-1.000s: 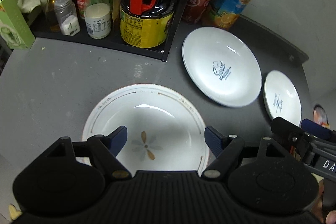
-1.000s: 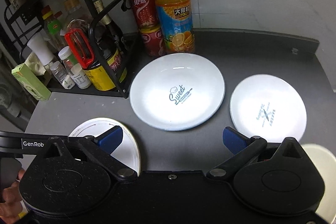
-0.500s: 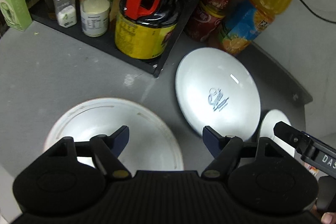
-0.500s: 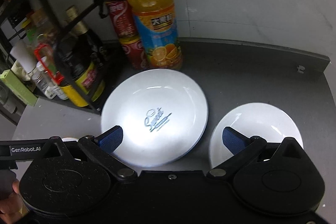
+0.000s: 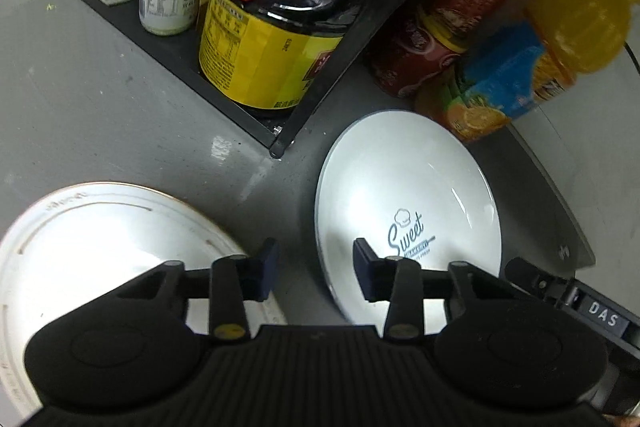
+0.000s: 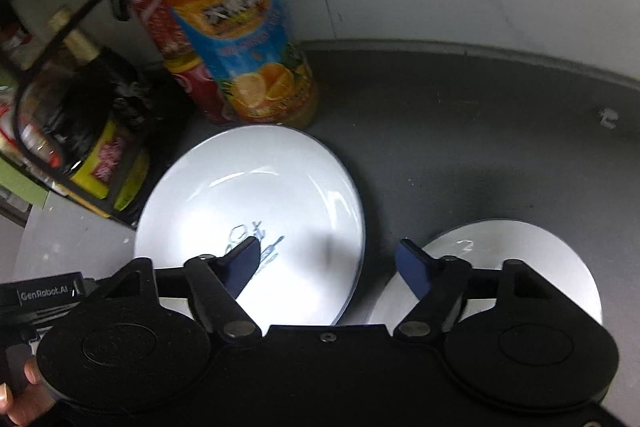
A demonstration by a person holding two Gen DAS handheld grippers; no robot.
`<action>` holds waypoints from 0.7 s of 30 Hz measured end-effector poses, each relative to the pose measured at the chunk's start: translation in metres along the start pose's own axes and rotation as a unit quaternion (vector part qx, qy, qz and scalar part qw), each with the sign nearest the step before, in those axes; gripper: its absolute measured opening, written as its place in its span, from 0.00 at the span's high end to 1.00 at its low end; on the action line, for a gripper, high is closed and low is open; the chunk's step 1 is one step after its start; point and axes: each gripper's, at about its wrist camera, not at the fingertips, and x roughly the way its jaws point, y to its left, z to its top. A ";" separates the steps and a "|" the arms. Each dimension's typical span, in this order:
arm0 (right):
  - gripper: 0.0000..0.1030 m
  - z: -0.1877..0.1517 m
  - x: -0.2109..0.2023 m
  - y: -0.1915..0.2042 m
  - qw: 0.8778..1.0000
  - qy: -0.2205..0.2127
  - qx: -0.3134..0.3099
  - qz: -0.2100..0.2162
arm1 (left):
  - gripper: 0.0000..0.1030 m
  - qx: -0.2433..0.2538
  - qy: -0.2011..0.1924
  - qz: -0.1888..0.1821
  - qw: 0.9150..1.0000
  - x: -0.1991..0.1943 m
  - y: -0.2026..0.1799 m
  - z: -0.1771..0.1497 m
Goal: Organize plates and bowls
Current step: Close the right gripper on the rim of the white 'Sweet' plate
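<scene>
On the grey countertop three pieces of white tableware are being shown. The gold-rimmed bowl is lying at the lower left of the left wrist view, and the plate printed with "Sweet" is lying to its right, apart from it, with a strip of bare countertop between them. The left gripper is being held over that strip: its left blue pad is seen over the rim of the bowl and its right one over the near edge of the "Sweet" plate. Its jaws have just been closing and are standing partly spread, and whether anything is being pinched between them cannot be told; only the countertop is seen in the gap. In the right wrist view the right gripper is being held between the "Sweet" plate and the small white plate, which lies to the right and does not touch it. Its jaws have also just been closing, but they are still spread wide, with only the countertop seen between them. Behind the plates an orange juice bottle, red cans and a black rack holding a soy sauce jug are standing.
</scene>
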 end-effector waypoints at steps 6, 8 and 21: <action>0.50 0.007 0.034 -0.023 0.999 0.024 0.026 0.010 | 0.70 -0.026 0.013 0.002 1.000 0.022 0.002 0.004; 0.53 0.007 0.039 -0.027 0.999 0.030 0.029 0.010 | 0.75 -0.035 0.016 0.006 0.999 0.028 0.003 0.004; 0.66 0.015 0.057 -0.028 0.999 0.030 0.011 0.022 | 0.86 -0.062 0.013 -0.003 0.998 0.049 0.002 0.013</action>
